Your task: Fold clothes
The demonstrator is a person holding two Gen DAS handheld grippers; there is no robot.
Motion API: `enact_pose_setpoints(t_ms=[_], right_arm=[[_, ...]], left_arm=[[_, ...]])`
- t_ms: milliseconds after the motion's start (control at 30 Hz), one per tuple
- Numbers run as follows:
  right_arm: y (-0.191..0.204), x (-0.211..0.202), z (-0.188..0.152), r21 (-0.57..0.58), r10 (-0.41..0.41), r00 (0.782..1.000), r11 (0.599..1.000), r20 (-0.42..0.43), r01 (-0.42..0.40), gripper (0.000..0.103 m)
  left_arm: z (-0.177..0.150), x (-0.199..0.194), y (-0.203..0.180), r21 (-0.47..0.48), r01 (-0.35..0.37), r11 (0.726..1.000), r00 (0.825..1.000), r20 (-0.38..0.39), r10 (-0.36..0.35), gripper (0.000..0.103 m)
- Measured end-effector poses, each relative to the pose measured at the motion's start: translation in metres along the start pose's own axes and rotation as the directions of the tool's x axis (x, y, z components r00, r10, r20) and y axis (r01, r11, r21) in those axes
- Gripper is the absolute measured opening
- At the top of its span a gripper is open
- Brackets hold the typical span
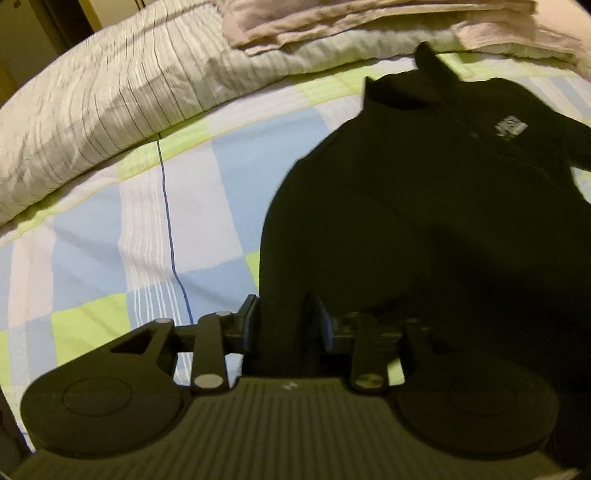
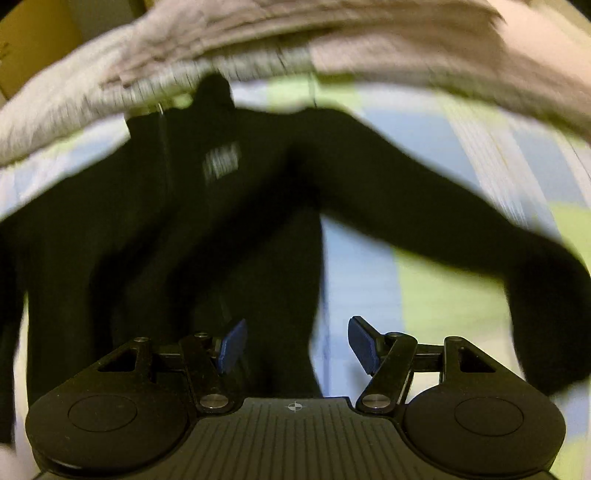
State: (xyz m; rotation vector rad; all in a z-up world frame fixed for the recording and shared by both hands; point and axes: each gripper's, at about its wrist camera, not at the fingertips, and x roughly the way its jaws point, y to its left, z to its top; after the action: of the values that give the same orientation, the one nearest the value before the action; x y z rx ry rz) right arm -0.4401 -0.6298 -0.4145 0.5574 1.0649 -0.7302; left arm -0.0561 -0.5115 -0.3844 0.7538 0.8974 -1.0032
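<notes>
We are looking down on a black jacket (image 1: 424,206) lying spread on the bed (image 1: 110,240), over a checked sheet (image 1: 207,206) of blue, green and white. Its collar is pointing toward a striped grey quilt (image 1: 110,92) and a pink blanket (image 1: 332,22) bunched at the far side. A pale logo (image 1: 511,127) is showing on the chest.

Our left gripper (image 1: 286,321) is pinching the jacket's near edge: a fold of black cloth is running up between its fingers (image 1: 251,317), which are closed in against the cloth on both sides. The right-hand finger is mostly lost against the dark cloth, so we are reading its grip from the fold alone.

Our right gripper (image 2: 295,345) is hovering over the other side of the jacket (image 2: 184,240), near its hem. Its blue-padded fingers (image 2: 232,349) are standing well spread, with nothing between them; the left pad is over black cloth, the right pad over the sheet (image 2: 436,280). One sleeve (image 2: 461,229) is stretching out to the right across the sheet, its cuff end reaching the frame's edge. This view is blurred, so we are unable to tell whether the pads are touching the cloth.
</notes>
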Motion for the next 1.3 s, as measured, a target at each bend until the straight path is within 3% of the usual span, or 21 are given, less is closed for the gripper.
enact_pose_setpoints(t_ms=[133,233,333,467,533,600,667,767,833,900,967,1067,1133,1200,1233,1300], right_arm=[[-0.012,-0.024,-0.062,0.045,-0.029,0.996,0.998,-0.084,0.032,0.064],[-0.019,-0.035,-0.100,0.085,-0.026,0.993,0.996,-0.117,0.036,0.064],[-0.025,-0.039,-0.123,0.141,-0.007,0.992,0.990,-0.127,0.026,0.064],[-0.035,-0.033,-0.138,0.175,0.047,0.990,0.984,-0.130,-0.024,0.064],[-0.041,-0.027,-0.141,0.185,0.088,0.988,0.981,-0.127,-0.063,0.064],[-0.048,-0.021,-0.142,0.183,0.134,0.985,0.977,-0.111,-0.112,0.064],[-0.056,-0.020,-0.143,0.196,0.177,0.981,0.968,-0.078,-0.158,0.064],[-0.072,-0.023,-0.147,0.243,0.223,0.975,0.946,-0.007,-0.214,0.064],[-0.078,-0.022,-0.150,0.262,0.247,0.969,0.935,0.008,-0.240,0.064],[-0.081,-0.019,-0.150,0.246,0.271,0.963,0.932,0.011,-0.265,0.064],[-0.085,-0.013,-0.150,0.252,0.303,0.953,0.920,0.022,-0.299,0.064],[-0.090,-0.002,-0.149,0.281,0.349,0.937,0.896,0.037,-0.344,0.064],[-0.102,0.001,-0.150,0.362,0.393,0.916,0.844,0.085,-0.395,0.064],[-0.120,0.004,-0.154,0.494,0.428,0.889,0.744,0.165,-0.450,0.064],[-0.123,0.004,-0.155,0.510,0.422,0.890,0.734,0.175,-0.448,0.064],[-0.124,0.005,-0.154,0.500,0.403,0.900,0.753,0.163,-0.428,0.064]], left_arm=[[-0.037,-0.034,-0.020,0.016,0.048,0.999,0.999,0.021,-0.048,0.042],[-0.071,-0.052,-0.046,-0.014,0.150,0.989,0.989,-0.007,-0.150,0.047],[-0.107,-0.062,-0.084,-0.077,0.281,0.957,0.957,-0.057,-0.285,0.049],[-0.150,-0.063,-0.141,-0.168,0.383,0.908,0.907,-0.120,-0.404,0.050],[-0.170,-0.059,-0.170,-0.238,0.421,0.875,0.875,-0.147,-0.461,0.050],[-0.187,-0.054,-0.195,-0.286,0.416,0.863,0.864,-0.170,-0.473,0.050],[-0.201,-0.051,-0.216,-0.309,0.390,0.867,0.869,-0.188,-0.457,0.049],[-0.211,-0.055,-0.235,-0.329,0.322,0.888,0.904,-0.172,-0.391,0.049],[-0.212,-0.058,-0.239,-0.341,0.293,0.893,0.917,-0.166,-0.364,0.047],[-0.210,-0.060,-0.238,-0.349,0.280,0.894,0.921,-0.163,-0.353,0.022],[-0.208,-0.065,-0.234,-0.350,0.301,0.887,0.917,-0.148,-0.370,0.012],[-0.203,-0.077,-0.231,-0.320,0.318,0.893,0.920,-0.126,-0.372,0.005],[-0.201,-0.086,-0.223,-0.313,0.320,0.894,0.924,-0.104,-0.367,0.005],[-0.205,-0.095,-0.215,-0.312,0.316,0.896,0.929,-0.090,-0.359,0.005],[-0.207,-0.099,-0.212,-0.310,0.312,0.898,0.932,-0.086,-0.353,0.005],[-0.213,-0.107,-0.206,-0.304,0.303,0.903,0.936,-0.085,-0.342,0.005]])
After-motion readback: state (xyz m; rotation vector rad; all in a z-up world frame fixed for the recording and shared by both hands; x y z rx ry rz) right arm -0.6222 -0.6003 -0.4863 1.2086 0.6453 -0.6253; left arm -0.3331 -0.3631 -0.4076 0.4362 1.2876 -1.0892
